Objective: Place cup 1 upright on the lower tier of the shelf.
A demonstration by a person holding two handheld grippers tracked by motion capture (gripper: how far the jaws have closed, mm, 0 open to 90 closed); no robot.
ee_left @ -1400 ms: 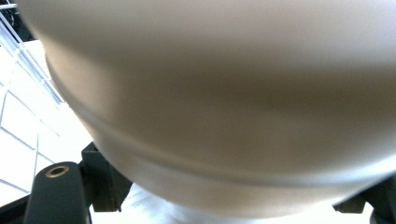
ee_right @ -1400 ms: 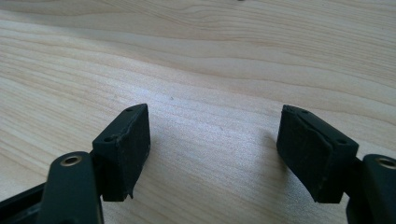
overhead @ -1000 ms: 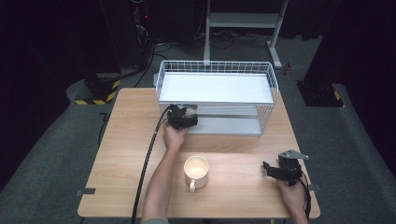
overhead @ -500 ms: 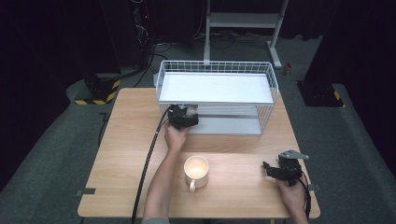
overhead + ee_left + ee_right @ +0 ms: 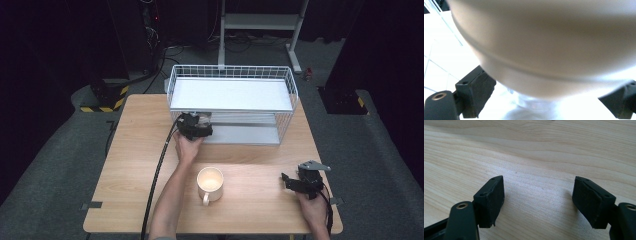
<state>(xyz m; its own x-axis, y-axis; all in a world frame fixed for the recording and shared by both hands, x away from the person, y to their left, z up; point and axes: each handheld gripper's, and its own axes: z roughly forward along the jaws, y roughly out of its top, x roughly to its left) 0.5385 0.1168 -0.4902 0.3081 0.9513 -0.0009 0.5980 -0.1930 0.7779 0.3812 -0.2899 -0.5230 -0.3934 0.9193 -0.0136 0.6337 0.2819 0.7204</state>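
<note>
My left gripper (image 5: 196, 124) reaches into the lower level of a white wire rack (image 5: 290, 95) at its front left corner. In the left gripper view a pale rounded object (image 5: 554, 50), blurred and very close, sits between the jaws of the left gripper (image 5: 551, 95). Those jaws have just been opening, and the pads (image 5: 480, 92) stand beside it without pressing. A cream mug (image 5: 210, 183) stands on the wooden table (image 5: 130, 165), its handle toward the person. My right gripper (image 5: 289, 181) rests at the table's right front, and in its own view this gripper (image 5: 539, 195) is open over bare wood.
The rack has a white upper shelf (image 5: 230, 94) and a grey lower shelf (image 5: 245, 134) at the table's back. A black cable (image 5: 157, 170) trails from the left gripper along the forearm. Dark floor and a stand's legs (image 5: 260, 22) lie behind the table.
</note>
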